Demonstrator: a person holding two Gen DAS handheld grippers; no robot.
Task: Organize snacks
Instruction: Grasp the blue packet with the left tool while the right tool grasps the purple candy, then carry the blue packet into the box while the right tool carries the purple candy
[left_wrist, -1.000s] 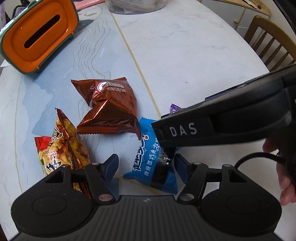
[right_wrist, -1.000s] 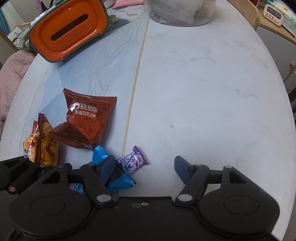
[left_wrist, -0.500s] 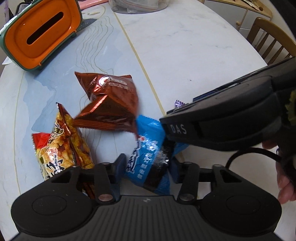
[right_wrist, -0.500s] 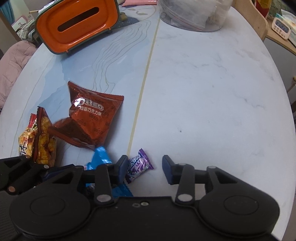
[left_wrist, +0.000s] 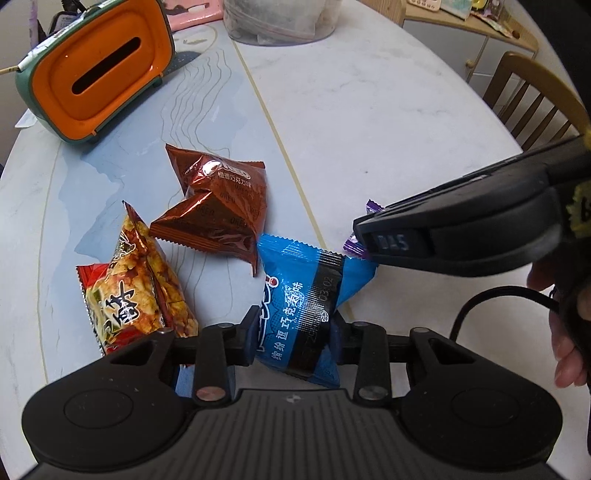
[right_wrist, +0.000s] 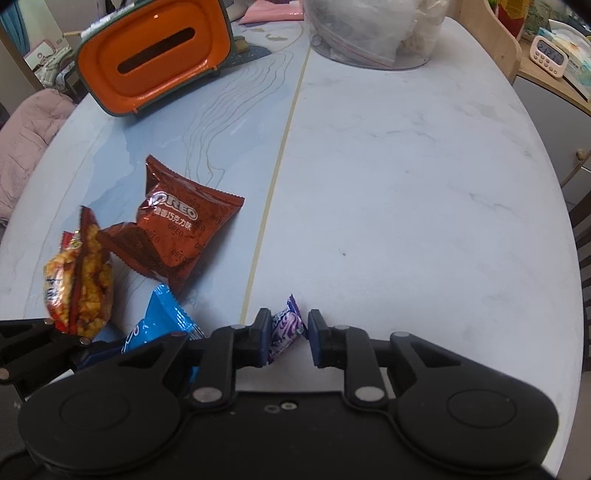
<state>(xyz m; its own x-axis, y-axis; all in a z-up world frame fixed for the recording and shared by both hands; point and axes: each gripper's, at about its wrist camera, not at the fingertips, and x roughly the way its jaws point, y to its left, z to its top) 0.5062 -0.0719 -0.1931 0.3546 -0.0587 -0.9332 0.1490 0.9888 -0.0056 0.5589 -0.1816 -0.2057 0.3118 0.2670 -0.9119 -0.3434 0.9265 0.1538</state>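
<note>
- Left tongs (left_wrist: 293, 334): we see the 2 jaws closing on the blue snack packet (left_wrist: 308, 295), their pads pressed against its near end; the packet's far end reaches toward the right tongs.
- Right tongs (right_wrist: 284, 334): we find them clamped fully on the small purple candy (right_wrist: 286, 326), which stands between the pads just right of the worktop's pale seam.
- In the left wrist view the right tongs (left_wrist: 364, 240) enter from the right as a dark body marked "DAS", with the purple candy (left_wrist: 354, 247) peeping out at their tip, just beside the blue packet's far right corner.
- Brown Oreo packets (left_wrist: 221, 206): we count 2, overlapping, on the worktop (left_wrist: 388, 129) just beyond the blue packet, left of the seam.
- Yellow-and-red snack bag (left_wrist: 136, 291): it lies at the near left, next to the brown packets and apart from the left tongs' grip.
- Orange tissue box with green rim (left_wrist: 96, 70): far left of the worktop, well apart from the snacks.
- Clear bagged container (right_wrist: 369, 33): far edge of the worktop.
- A person's fingers (left_wrist: 569, 347) show at the right edge of the left wrist view.
</note>
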